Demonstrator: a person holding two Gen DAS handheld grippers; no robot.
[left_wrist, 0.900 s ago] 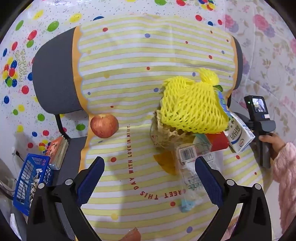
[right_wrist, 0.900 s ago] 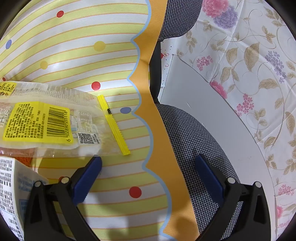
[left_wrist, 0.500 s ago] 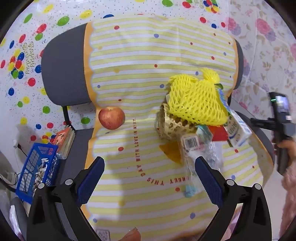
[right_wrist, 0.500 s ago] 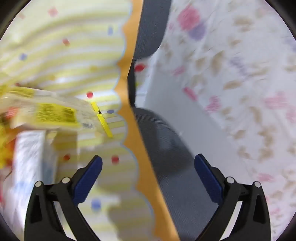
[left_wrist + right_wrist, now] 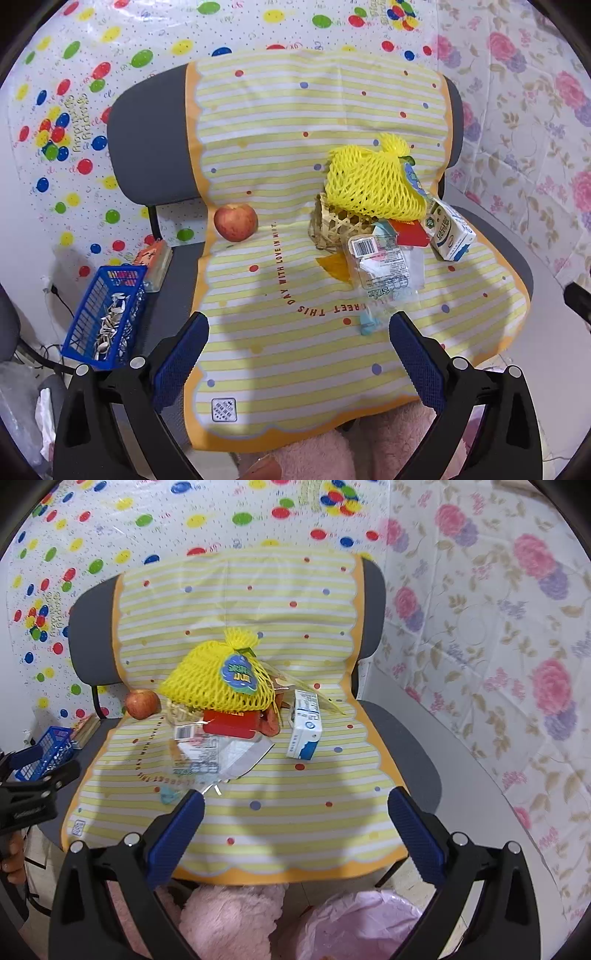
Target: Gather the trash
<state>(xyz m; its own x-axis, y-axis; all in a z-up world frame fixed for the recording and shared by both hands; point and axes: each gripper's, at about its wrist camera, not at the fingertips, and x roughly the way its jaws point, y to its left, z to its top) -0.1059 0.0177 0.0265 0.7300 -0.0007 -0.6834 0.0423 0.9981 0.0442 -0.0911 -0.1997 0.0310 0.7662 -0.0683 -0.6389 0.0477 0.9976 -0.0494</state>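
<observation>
A heap of trash lies on a yellow striped cloth (image 5: 280, 155) over a grey chair: a yellow foam net (image 5: 373, 184) (image 5: 210, 686), a white and blue carton (image 5: 448, 230) (image 5: 304, 725), a red pack (image 5: 229, 723), a clear wrapper with a barcode (image 5: 380, 266) (image 5: 207, 753), and a small woven basket (image 5: 334, 225). A red apple (image 5: 235, 222) (image 5: 142, 703) sits left of the heap. My left gripper (image 5: 297, 334) hangs open over the cloth's near part, empty. My right gripper (image 5: 295, 812) is open too, empty, above the chair's front edge.
A bin lined with a pink bag (image 5: 365, 923) stands below the chair's front edge. Pink fluffy sleeves (image 5: 229, 919) show at the bottom. A blue basket (image 5: 105, 319) sits left of the chair. The other gripper's body (image 5: 29, 794) shows at the left edge.
Both grippers have pulled back and up from the chair, so the whole seat and trash heap come into view. The right one has swung left from the chair's right edge. Both stay open.
</observation>
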